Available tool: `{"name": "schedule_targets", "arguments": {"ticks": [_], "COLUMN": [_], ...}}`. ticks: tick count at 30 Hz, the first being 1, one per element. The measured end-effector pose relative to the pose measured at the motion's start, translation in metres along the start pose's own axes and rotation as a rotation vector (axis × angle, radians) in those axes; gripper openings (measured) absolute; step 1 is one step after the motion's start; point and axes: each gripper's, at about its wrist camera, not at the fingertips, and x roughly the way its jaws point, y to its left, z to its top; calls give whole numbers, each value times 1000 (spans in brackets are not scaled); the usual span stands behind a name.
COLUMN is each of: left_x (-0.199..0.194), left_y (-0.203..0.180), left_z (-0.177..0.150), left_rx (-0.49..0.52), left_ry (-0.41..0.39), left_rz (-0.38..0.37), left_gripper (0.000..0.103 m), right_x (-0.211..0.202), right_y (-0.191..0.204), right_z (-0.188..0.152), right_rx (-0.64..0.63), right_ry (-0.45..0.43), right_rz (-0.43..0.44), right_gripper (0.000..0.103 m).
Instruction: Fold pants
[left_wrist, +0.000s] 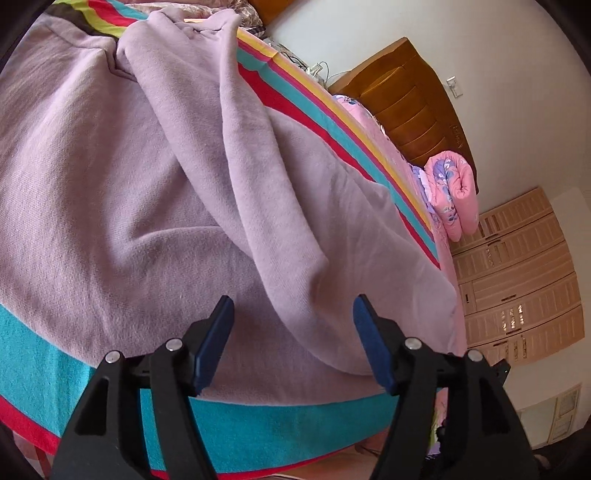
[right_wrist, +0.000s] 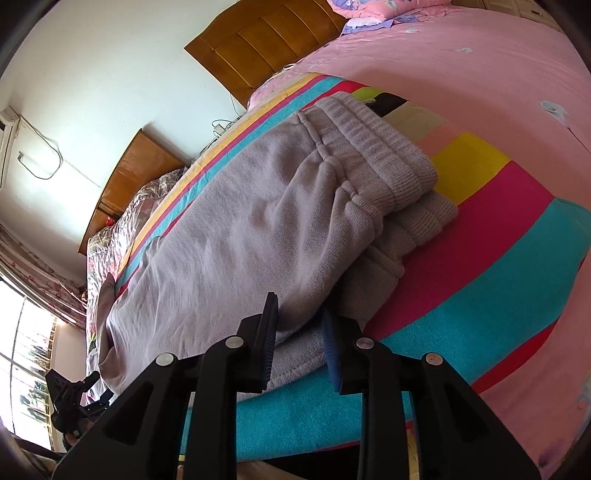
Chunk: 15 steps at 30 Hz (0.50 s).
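Observation:
Lilac sweatpants lie on a striped blanket on the bed, one leg folded over the other. My left gripper is open, its blue pads on either side of a fabric fold near the leg end, apart from the cloth. In the right wrist view the pants show their ribbed waistband at the far end. My right gripper is nearly closed on the pants' near edge, with cloth between the pads. The left gripper also shows far off in the right wrist view.
A pink bedsheet lies beyond the striped blanket. A wooden headboard stands against the white wall. A rolled pink floral quilt sits by the headboard. A wardrobe stands past the bed. A window is at left.

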Motion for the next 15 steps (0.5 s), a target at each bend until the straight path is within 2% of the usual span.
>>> {"name": "schedule_targets", "arguments": {"ticks": [1,2,4,6,7,9,11,12,14,15], "left_x": [-4,-4,-5,-5,-3,4,13,15,12,6], "left_y": [14,21,22,12,6,-6,-15,-19,-29,-35], "left_z": [4,7,12,17,18,23,27,29,28,27], "left_rx": [-36,-62,-59,-19,4,51,96,122,159,164], "left_ry": [-15,-30,-40,-49,-50,-41,-29,-32,-63,-86], "left_rz": [-50,-78,-88,-68,-57,-12,21,45,69,73], "left_gripper": [67,62,59,57,53,36,11,10,8,8], "right_x": [1,1,3,4,4,4,4,4,2,-2], "right_y": [-1,0,0,1,1,3,3,4,10,16], "right_z": [0,-1,0,1,1,-1,-2,-3,-2,-1], "right_rx": [2,-2,-6,-9,-13,-16,-13,-16,-40,-60], "right_ry": [0,0,3,4,3,-1,-8,-10,-21,-35], "right_rz": [1,-1,-5,-10,-13,-16,-17,-22,-54,-61], "right_gripper": [26,26,26,26,26,26,26,25,13,11]}}
